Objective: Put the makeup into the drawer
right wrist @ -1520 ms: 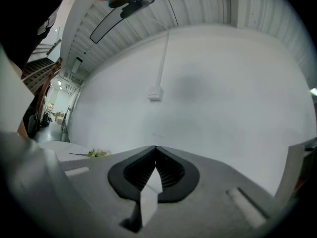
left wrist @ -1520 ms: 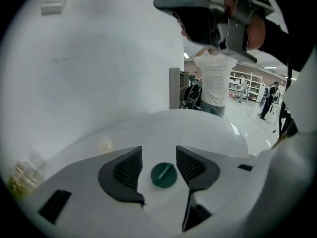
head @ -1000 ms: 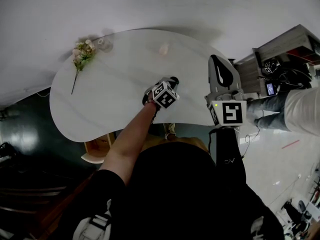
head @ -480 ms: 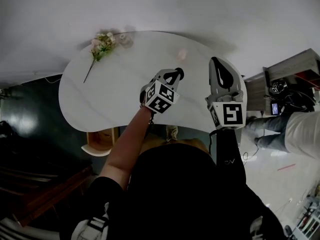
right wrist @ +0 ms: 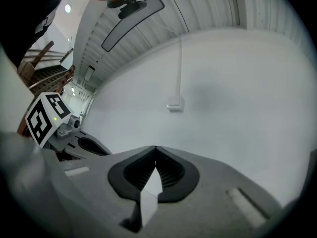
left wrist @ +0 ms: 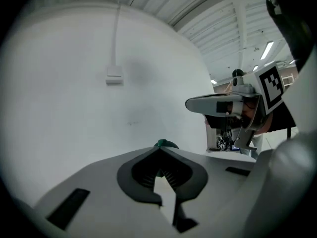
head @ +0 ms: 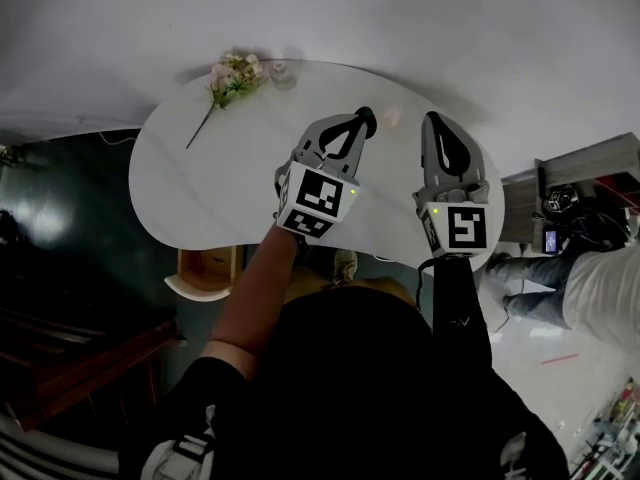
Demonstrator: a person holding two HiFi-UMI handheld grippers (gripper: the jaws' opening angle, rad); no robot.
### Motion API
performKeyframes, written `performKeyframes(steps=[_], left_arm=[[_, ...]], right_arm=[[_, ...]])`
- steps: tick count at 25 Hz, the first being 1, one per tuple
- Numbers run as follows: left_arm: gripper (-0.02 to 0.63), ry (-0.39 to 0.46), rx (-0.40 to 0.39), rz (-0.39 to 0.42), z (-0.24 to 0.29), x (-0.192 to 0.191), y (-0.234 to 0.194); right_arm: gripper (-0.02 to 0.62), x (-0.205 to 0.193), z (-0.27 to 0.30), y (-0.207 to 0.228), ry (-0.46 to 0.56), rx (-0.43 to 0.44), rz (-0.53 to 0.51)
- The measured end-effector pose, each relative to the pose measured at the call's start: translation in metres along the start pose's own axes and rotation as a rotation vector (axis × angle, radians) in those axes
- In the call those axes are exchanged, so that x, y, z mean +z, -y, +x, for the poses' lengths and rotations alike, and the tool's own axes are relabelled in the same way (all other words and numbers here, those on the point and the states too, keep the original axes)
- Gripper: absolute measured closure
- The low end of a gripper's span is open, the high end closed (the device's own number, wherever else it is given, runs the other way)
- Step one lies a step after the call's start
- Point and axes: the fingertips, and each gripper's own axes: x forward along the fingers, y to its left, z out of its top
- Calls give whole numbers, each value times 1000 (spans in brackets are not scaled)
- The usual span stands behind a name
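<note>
Left gripper: above the surface, jaws clenched on a small green item
Right gripper: above the surface, jaws clenched, empty
Flower sprig: surface's far edge

Black top, grey hand-held grippers, marker cubes

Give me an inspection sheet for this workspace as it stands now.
Surface: white table, mostly bare.
Job's things: small pink item on the table, perhaps makeup; tan open box under the near edge, perhaps the drawer.
Clutter: flower sprig and small jar at the far edge.
Grippers: left gripper shut, green bit at its tips, hold unclear; right gripper shut, empty.
Cables: white cable down the wall to a small box.
Surroundings: bystander and cluttered shelf at right.
</note>
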Motion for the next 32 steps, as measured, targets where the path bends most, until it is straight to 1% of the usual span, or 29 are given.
performKeyframes(steps=[2,5,7,10,14,17,20,23,25,27,30,32], left_arm=[[598,2,45,-10,-15,-4,-15],[598,-9,118,-22,-44,-13,-41],[598,-14,170,-30,-65,-18,-61],[597,-16,248,-48,-102,-28,-89],[597,-46,370,-67,-159,-46,-127],[598,-85,479,-85,-210,-65,-154],[598,-94,588,-116,-263,-79,-176],[598,-115,698,-141,-316,-94,-191],[597,-129,759,-151,-348,-105,-197],[597,-149,804,-154,-375,-117,-199],[598,-198,867,-154,-410,-134,-196],[598,-202,890,-161,-426,-139,-197]], right_arm=[[591,3,9,-16,13,34,7],[592,0,22,-47,-24,113,-16],[592,0,33,-70,-38,159,-9],[592,8,52,-110,21,223,27],[591,22,77,-177,50,364,32],[592,30,90,-234,66,474,47],[591,40,95,-294,87,594,58],[592,48,96,-352,109,711,70],[592,51,95,-387,113,774,89],[591,54,90,-416,110,818,110],[592,60,82,-453,138,894,100],[592,61,79,-472,140,924,104]])
